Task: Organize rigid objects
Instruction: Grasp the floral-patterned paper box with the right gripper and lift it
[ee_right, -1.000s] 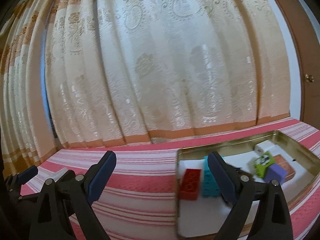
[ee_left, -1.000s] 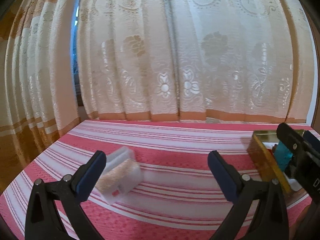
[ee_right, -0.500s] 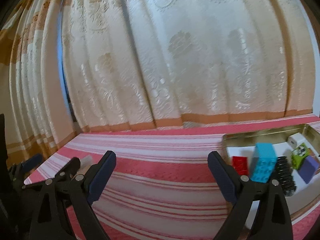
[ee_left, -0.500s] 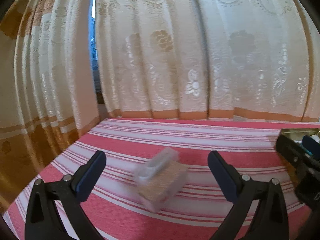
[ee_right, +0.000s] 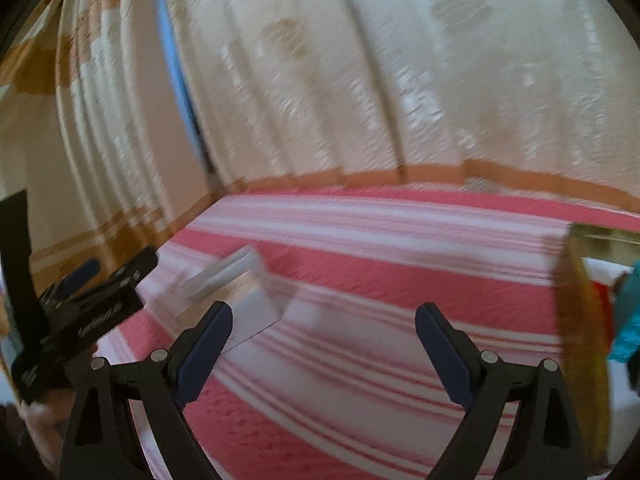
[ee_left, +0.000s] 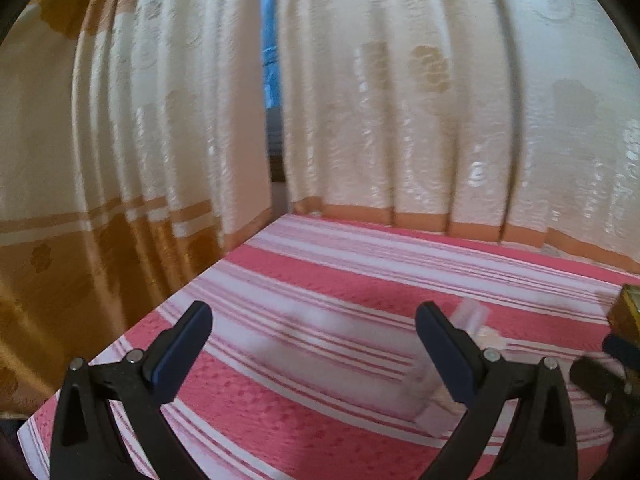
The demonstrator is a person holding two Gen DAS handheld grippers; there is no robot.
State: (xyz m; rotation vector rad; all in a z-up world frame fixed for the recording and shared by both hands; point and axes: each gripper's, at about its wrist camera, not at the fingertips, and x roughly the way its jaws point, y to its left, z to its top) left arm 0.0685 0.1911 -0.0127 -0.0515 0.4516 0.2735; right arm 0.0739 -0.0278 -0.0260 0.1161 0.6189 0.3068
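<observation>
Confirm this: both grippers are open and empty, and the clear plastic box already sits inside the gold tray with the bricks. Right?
Not quite. The clear plastic box lies on the striped cloth, apart from the gold tray, as the right wrist view shows. Both the left gripper and right gripper are open and empty.

Small clear plastic box (ee_right: 230, 286), pale beige stuff inside, lying tilted on the pink-striped cloth, blurry. Well apart to its right, gold-rimmed tray (ee_right: 576, 300) holding a teal block (ee_right: 630, 320) with something red beside it.
</observation>
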